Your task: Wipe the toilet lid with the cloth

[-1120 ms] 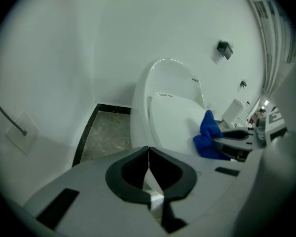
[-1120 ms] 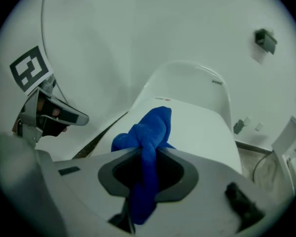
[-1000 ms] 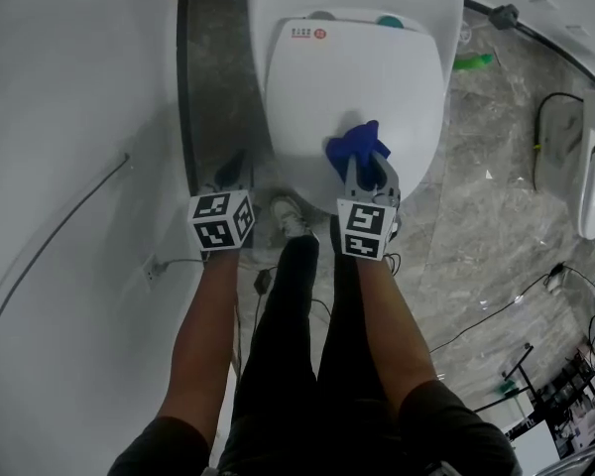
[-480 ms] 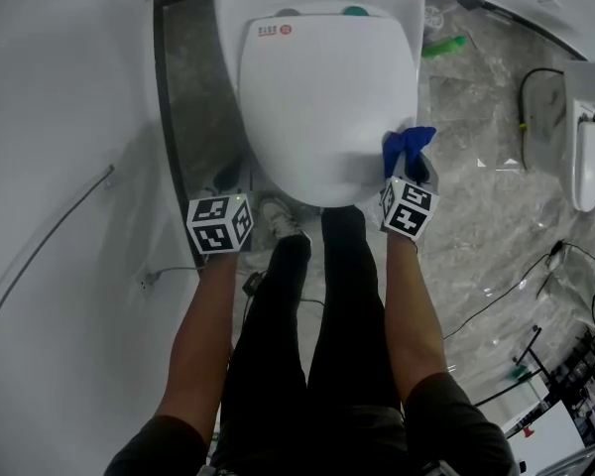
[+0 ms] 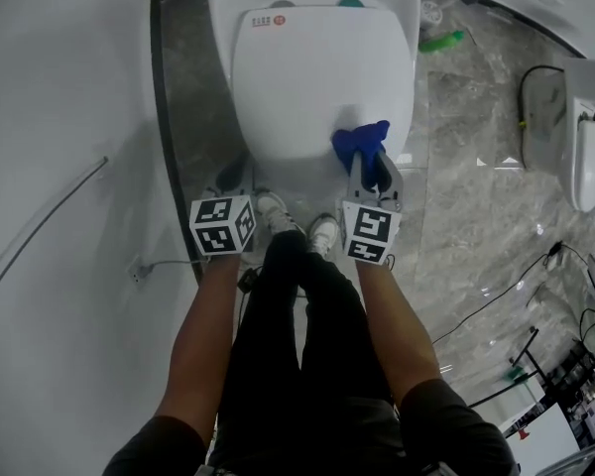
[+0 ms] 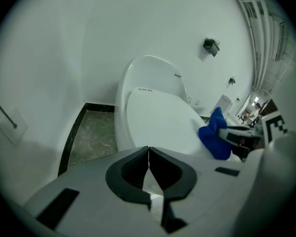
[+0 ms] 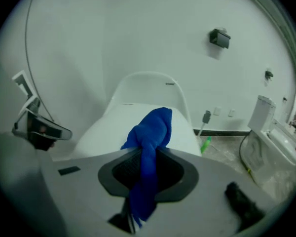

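The white toilet lid lies closed at the top of the head view. My right gripper is shut on a blue cloth, which rests on the lid's near right edge. In the right gripper view the cloth bunches out of the jaws over the lid. My left gripper hangs to the left of the bowl, shut and empty; its jaws meet in the left gripper view, with the lid and cloth ahead.
A dark-framed stone floor strip runs left of the toilet beside the white wall. A green brush lies on the marble floor to the right. A second white fixture stands far right. Cables trail over the floor. The person's legs and shoes stand before the bowl.
The right gripper with the cloth swung from the lid's near middle out to its right edge, then back left onto the near edge. The left gripper stayed beside the bowl.
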Motion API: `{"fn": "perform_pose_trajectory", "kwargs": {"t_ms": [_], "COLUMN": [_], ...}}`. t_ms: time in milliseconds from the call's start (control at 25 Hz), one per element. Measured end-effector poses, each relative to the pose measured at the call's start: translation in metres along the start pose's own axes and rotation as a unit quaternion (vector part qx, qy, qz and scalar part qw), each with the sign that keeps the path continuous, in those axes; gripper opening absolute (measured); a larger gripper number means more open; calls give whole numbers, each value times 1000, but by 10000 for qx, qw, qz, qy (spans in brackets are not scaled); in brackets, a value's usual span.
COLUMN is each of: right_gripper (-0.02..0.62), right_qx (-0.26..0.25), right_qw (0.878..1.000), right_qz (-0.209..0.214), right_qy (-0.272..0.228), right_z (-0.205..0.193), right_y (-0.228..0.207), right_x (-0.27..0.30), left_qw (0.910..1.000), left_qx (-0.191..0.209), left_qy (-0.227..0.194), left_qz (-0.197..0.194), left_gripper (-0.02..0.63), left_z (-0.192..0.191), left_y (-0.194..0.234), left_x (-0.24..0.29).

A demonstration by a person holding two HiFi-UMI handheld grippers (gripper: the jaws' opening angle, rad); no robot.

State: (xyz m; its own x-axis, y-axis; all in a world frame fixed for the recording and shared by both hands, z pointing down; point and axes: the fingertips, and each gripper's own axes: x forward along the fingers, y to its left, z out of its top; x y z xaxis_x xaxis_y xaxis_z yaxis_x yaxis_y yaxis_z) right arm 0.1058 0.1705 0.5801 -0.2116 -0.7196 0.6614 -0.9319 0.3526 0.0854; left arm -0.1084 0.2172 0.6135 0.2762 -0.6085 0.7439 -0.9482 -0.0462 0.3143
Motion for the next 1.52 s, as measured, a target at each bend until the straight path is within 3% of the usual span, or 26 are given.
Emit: {"fn": "perform_pose_trajectory", "kwargs": {"t_ms": [240,400,520,680,840,1040,1320,1520], "right_gripper": [69,69,69,69,69,69,69,69], "right_qx": [-916,-878,-837,-1247,-1080,-1244,-657,-659], "right_qw": [9866,9808,9787,9792,9875,9900,9974,9970], "right_qz": [1350,1711,1838,1591,1144,645,-194,-345], "right_qy": [-51,318,378,151,83,-135,228,228], "right_z": [-3,-27,-48,-52,-57,-67,-100,-90], "right_y": [135,171,173,152,111,51,-42,-70], "right_x": [-14,-9,-5,-7,-10,-15,-18,-24], "left_qw": [9998,9995,9995,9997,9999,9999,9997,9998], "left_qx": [-61,-124,-114,-8,7,109,92,-14], "left_qy": [39,89,142,162,89,-45,-174,-152], "left_qz": [199,265,256,182,91,-45,-119,-117], "left_gripper": [14,14,14,14,14,14,14,14], "left_z": [-14,-25,-34,-37,-34,-23,-33,-48], "left_y": [9,13,9,0,-14,-33,-45,-53], "left_x": [-14,-22,-24,-22,-19,-28,-36,-41]}}
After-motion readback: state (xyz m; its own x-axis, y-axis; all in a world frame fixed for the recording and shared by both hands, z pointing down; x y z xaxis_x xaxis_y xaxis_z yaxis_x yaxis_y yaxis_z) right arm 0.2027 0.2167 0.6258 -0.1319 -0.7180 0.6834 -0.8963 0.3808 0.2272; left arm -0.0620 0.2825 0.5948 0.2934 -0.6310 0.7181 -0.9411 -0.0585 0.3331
